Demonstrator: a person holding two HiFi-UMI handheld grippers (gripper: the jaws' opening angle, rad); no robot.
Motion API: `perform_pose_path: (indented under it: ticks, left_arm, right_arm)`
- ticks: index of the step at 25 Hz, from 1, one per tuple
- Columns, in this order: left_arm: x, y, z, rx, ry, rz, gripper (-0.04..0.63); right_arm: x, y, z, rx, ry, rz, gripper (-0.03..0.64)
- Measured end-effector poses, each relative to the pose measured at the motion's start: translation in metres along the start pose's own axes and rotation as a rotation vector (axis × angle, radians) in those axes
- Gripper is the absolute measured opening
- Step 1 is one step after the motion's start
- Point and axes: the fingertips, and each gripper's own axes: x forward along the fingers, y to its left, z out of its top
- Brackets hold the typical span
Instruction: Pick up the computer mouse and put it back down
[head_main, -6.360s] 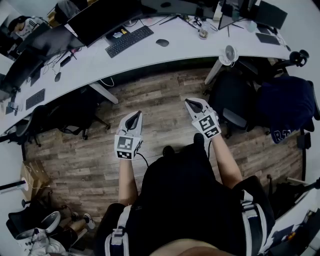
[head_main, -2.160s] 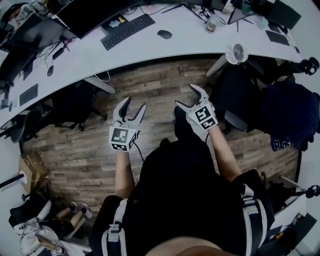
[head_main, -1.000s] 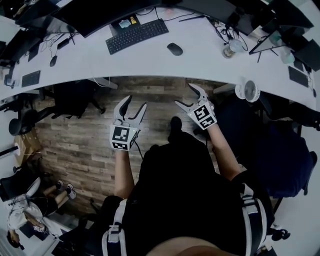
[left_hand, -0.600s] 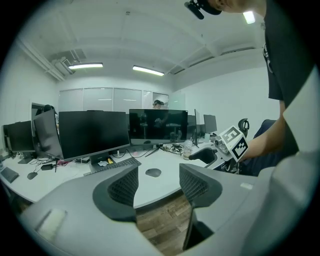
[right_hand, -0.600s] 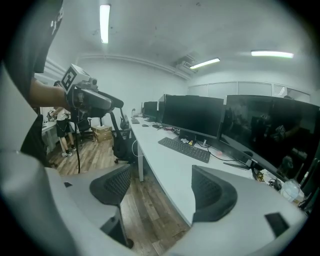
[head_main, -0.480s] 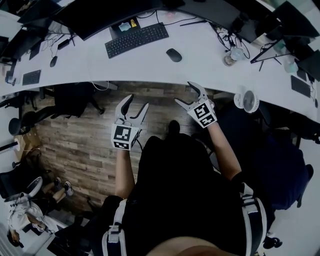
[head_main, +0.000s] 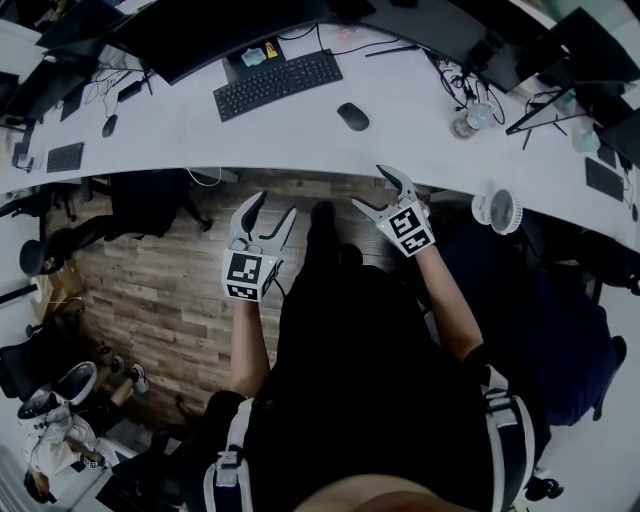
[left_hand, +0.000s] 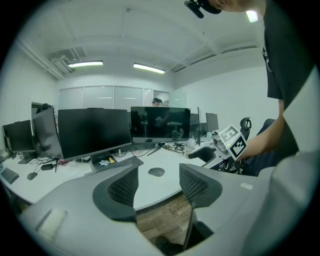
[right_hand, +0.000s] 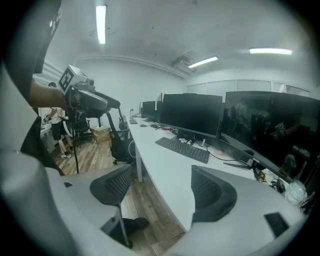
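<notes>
A dark computer mouse (head_main: 352, 116) lies on the white curved desk (head_main: 300, 130), right of a black keyboard (head_main: 279, 83). In the left gripper view the mouse (left_hand: 156, 172) shows between the jaws, well beyond them. My left gripper (head_main: 268, 214) is open over the wooden floor, short of the desk edge. My right gripper (head_main: 381, 192) is open at the desk's near edge, below and right of the mouse, with nothing between its jaws. In the right gripper view, only the keyboard (right_hand: 182, 148) and the desk (right_hand: 165, 165) appear, and the mouse is out of sight.
Dark monitors (head_main: 215, 30) line the desk's back. A small white fan (head_main: 497, 210) and a clear cup (head_main: 465, 122) stand at the right. Office chairs (head_main: 150, 200) sit under the desk at left. My foot (head_main: 322, 215) is forward on the floor.
Both grippers opened since the earliest frame. The person has walked toward the desk; the right gripper now reaches its near edge, and a foot has stepped forward.
</notes>
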Motion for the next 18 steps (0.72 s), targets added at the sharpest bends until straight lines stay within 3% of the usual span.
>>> perform_pose_path:
  ticks: [18]
  left_arm:
    - [0.086, 0.064, 0.029, 0.028, -0.011, -0.117, 0.256]
  right_arm:
    - [0.05, -0.068, 0.022, 0.016, 0.046, -0.091, 0.374]
